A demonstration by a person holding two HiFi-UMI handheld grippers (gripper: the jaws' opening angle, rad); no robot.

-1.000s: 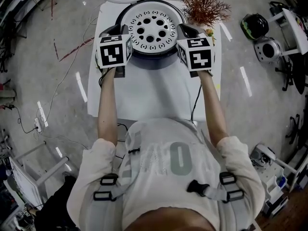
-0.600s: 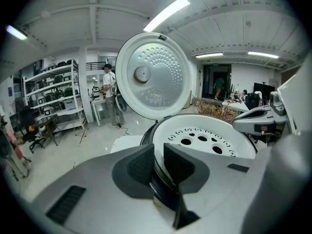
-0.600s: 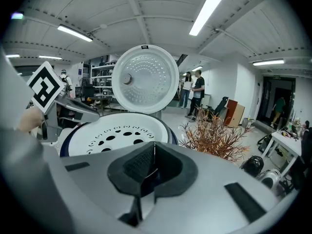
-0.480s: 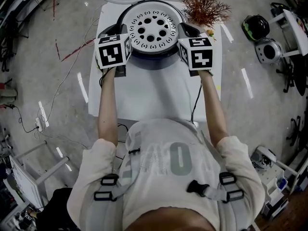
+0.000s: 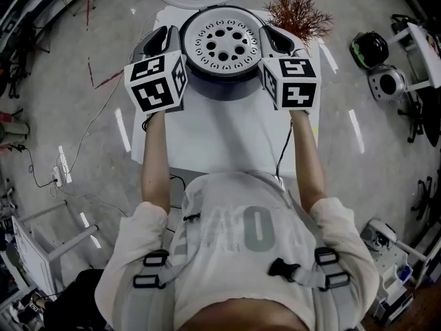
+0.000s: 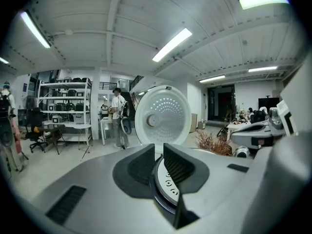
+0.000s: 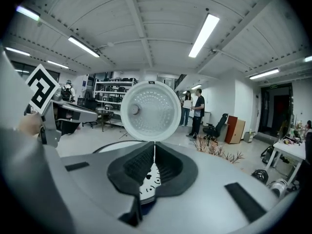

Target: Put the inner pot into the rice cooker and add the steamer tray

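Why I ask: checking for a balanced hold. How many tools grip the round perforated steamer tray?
2. The left tool clamps the round white perforated steamer tray at its left rim; the right tool clamps its right rim. No others are hidden.

At lower centre, left gripper [image 6: 159, 153] with jaws pinched on the rim of the perforated steamer tray [image 6: 166, 188]. Behind, at mid-frame, round white rice cooker lid [image 6: 162, 117], raised open. Right of it, dried plant [image 6: 212, 143]. At far left, shelving [image 6: 65, 106]; beside it, a standing person [image 6: 117, 117].
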